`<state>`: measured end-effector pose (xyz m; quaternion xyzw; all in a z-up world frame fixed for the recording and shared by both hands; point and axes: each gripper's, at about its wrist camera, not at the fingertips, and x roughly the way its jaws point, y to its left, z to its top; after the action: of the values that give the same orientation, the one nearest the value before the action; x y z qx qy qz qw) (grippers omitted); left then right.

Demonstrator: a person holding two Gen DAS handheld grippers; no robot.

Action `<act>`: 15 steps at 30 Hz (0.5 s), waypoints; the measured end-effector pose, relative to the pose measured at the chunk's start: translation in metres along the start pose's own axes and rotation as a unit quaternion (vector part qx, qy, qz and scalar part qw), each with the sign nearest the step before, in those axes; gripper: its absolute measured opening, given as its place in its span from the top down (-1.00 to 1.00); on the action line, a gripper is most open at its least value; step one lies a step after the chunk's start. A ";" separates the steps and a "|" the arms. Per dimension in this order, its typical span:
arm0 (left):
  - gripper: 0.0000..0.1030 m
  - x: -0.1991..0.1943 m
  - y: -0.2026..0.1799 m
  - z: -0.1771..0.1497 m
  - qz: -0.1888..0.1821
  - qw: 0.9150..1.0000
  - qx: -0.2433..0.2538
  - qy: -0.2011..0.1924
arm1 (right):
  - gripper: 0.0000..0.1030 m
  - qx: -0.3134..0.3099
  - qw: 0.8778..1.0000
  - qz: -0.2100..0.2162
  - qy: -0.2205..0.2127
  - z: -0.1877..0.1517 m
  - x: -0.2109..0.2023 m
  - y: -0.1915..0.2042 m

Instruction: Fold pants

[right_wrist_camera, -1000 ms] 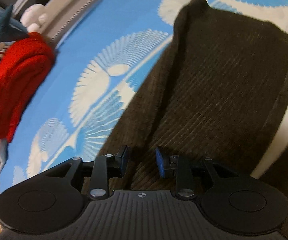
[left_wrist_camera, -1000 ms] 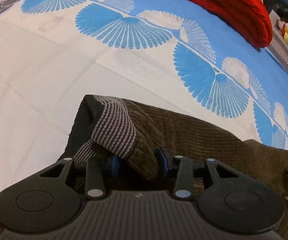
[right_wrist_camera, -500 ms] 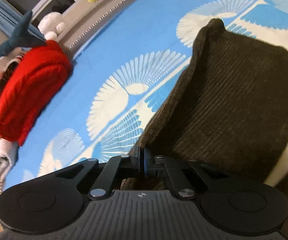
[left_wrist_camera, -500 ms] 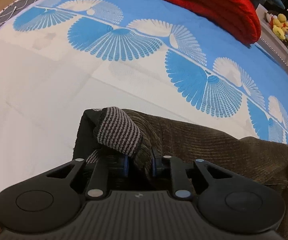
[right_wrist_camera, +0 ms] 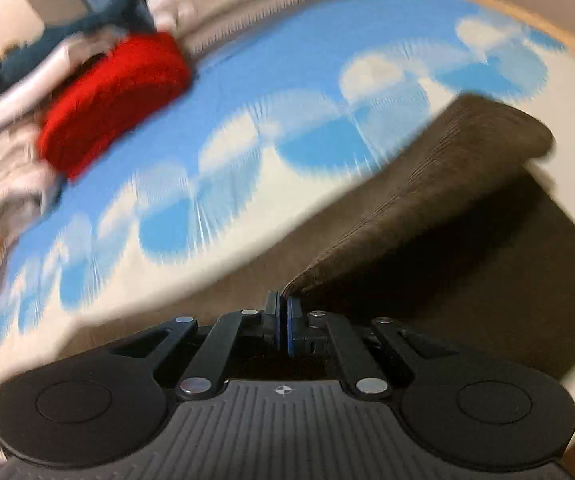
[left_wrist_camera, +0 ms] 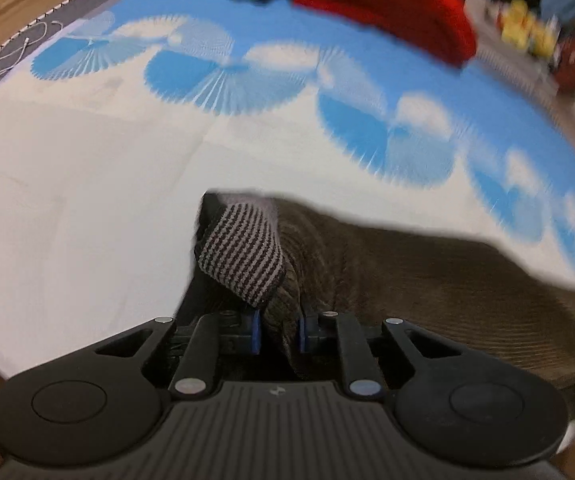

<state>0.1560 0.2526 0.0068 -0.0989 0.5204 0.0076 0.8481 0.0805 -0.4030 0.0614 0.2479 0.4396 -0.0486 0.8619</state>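
Blue-and-white bedspread (left_wrist_camera: 87, 184) beneath brown pants (left_wrist_camera: 427, 276), both claws, left (left_wrist_camera: 278, 334) and right (right_wrist_camera: 283, 330), pinching them.

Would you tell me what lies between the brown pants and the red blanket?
Only bare bedspread, blue-and-white fan print, lies between the pants and the red blanket; both wrist views show it.

The right gripper (right_wrist_camera: 283, 322) has its jaws pinched on the edge of the brown pants (right_wrist_camera: 439, 200), lifted over the blue-and-white bed (right_wrist_camera: 247, 80); red cushion (right_wrist_camera: 115, 104) beyond.
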 end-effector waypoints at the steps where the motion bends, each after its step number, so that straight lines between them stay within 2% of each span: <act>1: 0.64 0.007 0.002 -0.003 0.012 1.000 0.002 0.023 | 0.95 -0.003 1.000 -0.002 0.031 -0.014 0.003 -0.008; 3: 0.59 0.022 0.005 -0.005 0.021 0.998 -0.005 0.064 | 0.89 -0.014 0.995 -0.008 0.100 -0.039 0.018 -0.025; 5: 0.50 0.028 0.006 -0.003 0.031 0.997 -0.013 0.074 | 0.87 -0.021 0.992 -0.043 0.113 -0.049 0.023 -0.046; 7: 0.47 0.028 0.006 0.000 0.030 0.997 -0.027 0.072 | 0.87 0.008 0.994 -0.067 0.088 -0.042 0.015 -0.073; 9: 0.37 0.031 0.006 0.001 0.035 0.996 -0.039 0.077 | 0.86 0.094 0.992 -0.076 0.034 -0.026 -0.002 -0.111; 12: 0.28 0.036 0.003 0.003 0.040 0.995 -0.047 0.084 | 0.75 0.227 0.968 -0.095 -0.044 -0.009 -0.024 -0.164; 14: 0.26 0.039 0.004 0.004 0.043 0.994 -0.053 0.089 | 0.41 0.278 0.952 -0.112 -0.064 -0.004 -0.025 -0.190; 15: 0.26 0.039 0.007 0.003 0.042 0.993 -0.057 0.091 | 0.36 0.297 0.946 -0.113 -0.059 -0.001 -0.020 -0.201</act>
<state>0.1753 0.2567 -0.0276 -0.1258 0.5977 0.0636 0.7892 0.0069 -0.5806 -0.0008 0.4376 0.3785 -0.2889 0.7627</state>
